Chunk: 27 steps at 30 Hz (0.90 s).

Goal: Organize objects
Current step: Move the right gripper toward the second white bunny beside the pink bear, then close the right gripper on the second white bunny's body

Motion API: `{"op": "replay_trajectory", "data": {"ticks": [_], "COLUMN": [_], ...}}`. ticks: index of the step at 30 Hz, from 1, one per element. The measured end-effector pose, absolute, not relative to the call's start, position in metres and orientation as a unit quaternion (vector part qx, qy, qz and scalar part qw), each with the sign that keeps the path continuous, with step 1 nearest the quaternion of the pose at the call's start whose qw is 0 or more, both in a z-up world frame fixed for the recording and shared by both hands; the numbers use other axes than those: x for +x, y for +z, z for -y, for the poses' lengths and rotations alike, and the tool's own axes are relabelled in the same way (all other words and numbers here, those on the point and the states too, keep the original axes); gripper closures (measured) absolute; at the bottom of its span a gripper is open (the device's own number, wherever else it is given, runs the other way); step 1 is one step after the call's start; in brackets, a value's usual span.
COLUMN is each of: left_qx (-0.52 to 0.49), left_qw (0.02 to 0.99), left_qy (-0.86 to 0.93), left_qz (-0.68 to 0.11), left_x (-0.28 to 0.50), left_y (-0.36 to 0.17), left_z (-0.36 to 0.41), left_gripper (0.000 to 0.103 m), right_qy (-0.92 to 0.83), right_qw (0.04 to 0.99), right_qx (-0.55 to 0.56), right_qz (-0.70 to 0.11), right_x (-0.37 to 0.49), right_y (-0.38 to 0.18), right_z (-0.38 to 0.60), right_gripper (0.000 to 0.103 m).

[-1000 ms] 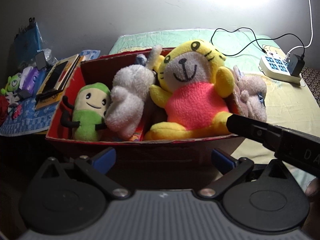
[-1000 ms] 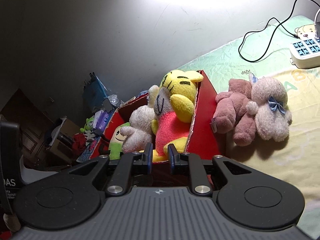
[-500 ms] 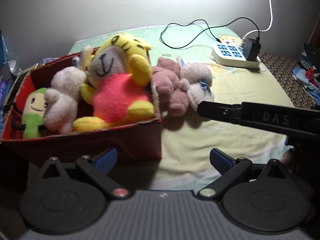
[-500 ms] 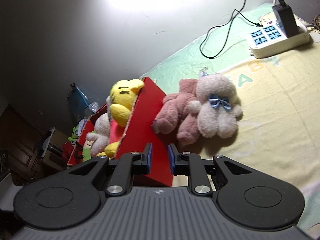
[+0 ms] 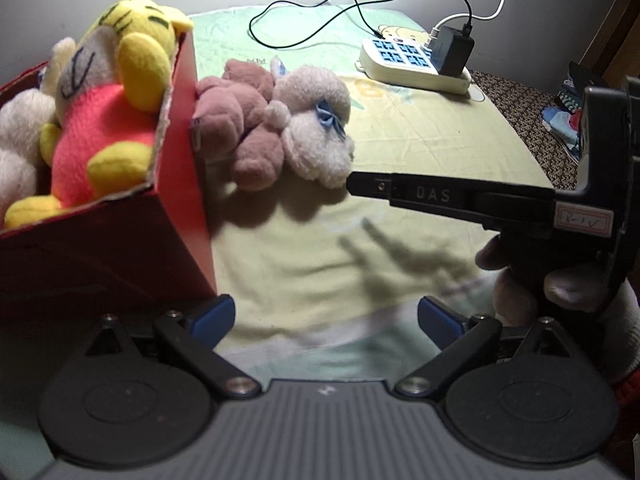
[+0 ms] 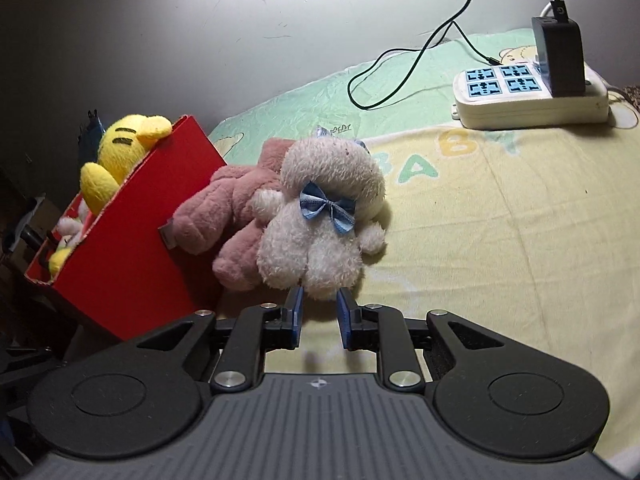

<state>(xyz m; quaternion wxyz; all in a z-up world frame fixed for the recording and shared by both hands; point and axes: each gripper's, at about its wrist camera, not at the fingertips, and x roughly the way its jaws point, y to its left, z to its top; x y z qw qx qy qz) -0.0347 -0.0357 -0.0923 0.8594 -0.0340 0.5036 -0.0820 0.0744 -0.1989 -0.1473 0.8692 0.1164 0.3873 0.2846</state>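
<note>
yellow-green bedsheet [image 6: 500, 220], grey wall [image 6: 200, 20]

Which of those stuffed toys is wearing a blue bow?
The cream-white fluffy plush toy lying on the bed outside the red cardboard box; its dusty-pink plush neighbour has none.

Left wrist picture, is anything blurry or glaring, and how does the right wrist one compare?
Left wrist: box toys and sheet shadows are soft; straight lines bow. Right wrist: white bear is sharp, with bright wall glare at the top and dark corners.
</note>
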Motion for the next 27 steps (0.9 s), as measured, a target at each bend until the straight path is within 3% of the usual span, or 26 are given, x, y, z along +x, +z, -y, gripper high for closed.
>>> {"op": "replay_trajectory", "data": {"ticks": [4,7,11,13,19,27], "left_qx": [-0.036,-0.04,-0.042,-0.041,-0.046,-0.038], "left_qw": [0.857,0.854,0.853,0.855,0.859,0.863], "left_qy": [-0.073,-0.065,-0.056,-0.054,-0.056,-0.087], "left_qz": [-0.51,-0.515,-0.516,-0.514,-0.507,-0.496], "left_x": [-0.032,-0.03,-0.031,-0.031,-0.027,-0.025], "left_y": [-0.099,-0.102,-0.103,-0.102,-0.097,-0.091], "left_z": [0.035,0.033,0.033,0.033,0.033,0.041], "left_gripper": [0.005,0.005,0.005,0.005,0.005,0.005], "right_qy": [0.282,0.281,0.286,0.29,0.295,0.312], "right_qw": [0.872,0.873,0.873,0.872,0.87,0.859], "right_qx": [0.102,0.109,0.115,0.118,0.12,0.106], "right_qz": [-0.387,-0.383,-0.379,-0.376,-0.376,-0.392], "right_x": [0.085,0.091,0.096,0.097,0.094,0.058], "right_y": [-0.158,-0.162,-0.165,-0.166,-0.165,-0.157], "right_z": [0.192,0.19,0.186,0.185,0.191,0.219], "right_gripper": [0.082,0.07,0.067,0.067,0.08,0.08]}}
